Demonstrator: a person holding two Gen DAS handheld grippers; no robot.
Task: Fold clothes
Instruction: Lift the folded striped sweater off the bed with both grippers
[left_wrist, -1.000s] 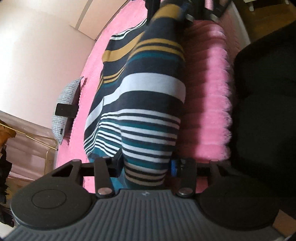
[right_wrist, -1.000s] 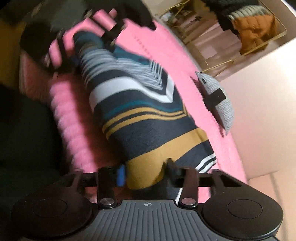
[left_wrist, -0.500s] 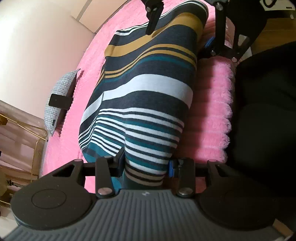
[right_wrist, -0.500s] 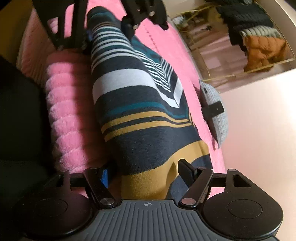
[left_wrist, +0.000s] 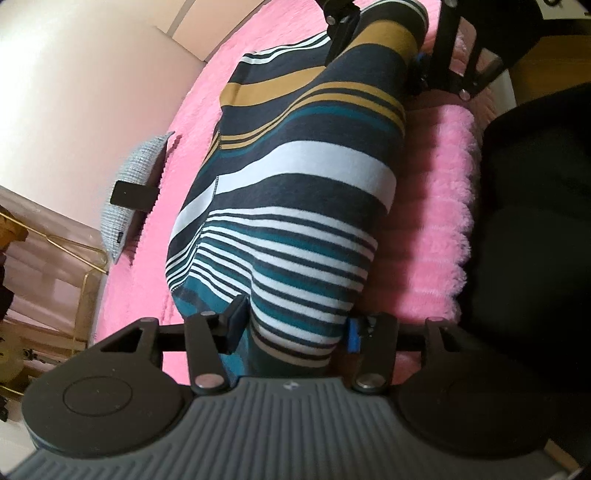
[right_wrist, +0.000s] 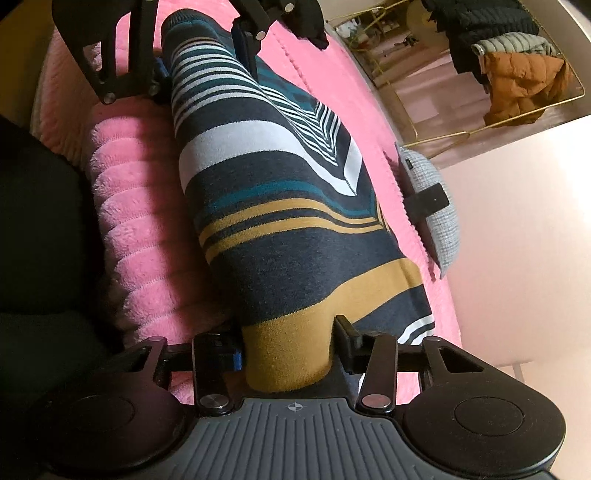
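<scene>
Pink fuzzy blanket (left_wrist: 439, 192) covers the bed, and a striped sweater (left_wrist: 295, 184) lies on it, near the edge. The left gripper (left_wrist: 295, 325) has its two fingers pressed on the end with thin teal and white stripes. The right gripper (right_wrist: 288, 347) pinches the mustard yellow end. The sweater stretches between them. A grey pillow (right_wrist: 439, 206) sits beside the sweater, by the wall.

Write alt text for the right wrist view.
The right tool has a mustard end of a striped garment between its fingers, the cloth stretching across a pink blanket to the left tool at the far end. A grey cushion lies beside it.
</scene>
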